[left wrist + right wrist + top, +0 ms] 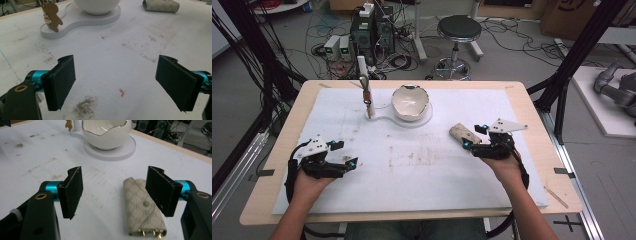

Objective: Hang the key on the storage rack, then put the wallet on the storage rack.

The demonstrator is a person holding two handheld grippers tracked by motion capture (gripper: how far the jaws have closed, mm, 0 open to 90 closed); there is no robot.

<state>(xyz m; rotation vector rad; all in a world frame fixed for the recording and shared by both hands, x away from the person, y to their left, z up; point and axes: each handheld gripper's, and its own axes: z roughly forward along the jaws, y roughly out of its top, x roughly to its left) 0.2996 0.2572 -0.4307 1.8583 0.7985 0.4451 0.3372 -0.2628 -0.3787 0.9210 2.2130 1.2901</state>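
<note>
The right gripper (115, 195) is hovering low over the table with its jaws spread wide, and the beige key pouch (142, 212) is lying flat on the white mat (437, 170) just under its right-hand jaw, snap side up and metal clasps pointing back toward the person; it looks to me like the gripper is lining up to close on it. Over on the other side the left gripper (116, 80) is also sitting wide open above bare, stained mat, holding nothing, probably just waiting. Farther back, the egg-shaped bowl (410, 101) is resting on a white stand (424, 119), with a small gingerbread-figure charm (51, 15) hanging from the post beside it.
</note>
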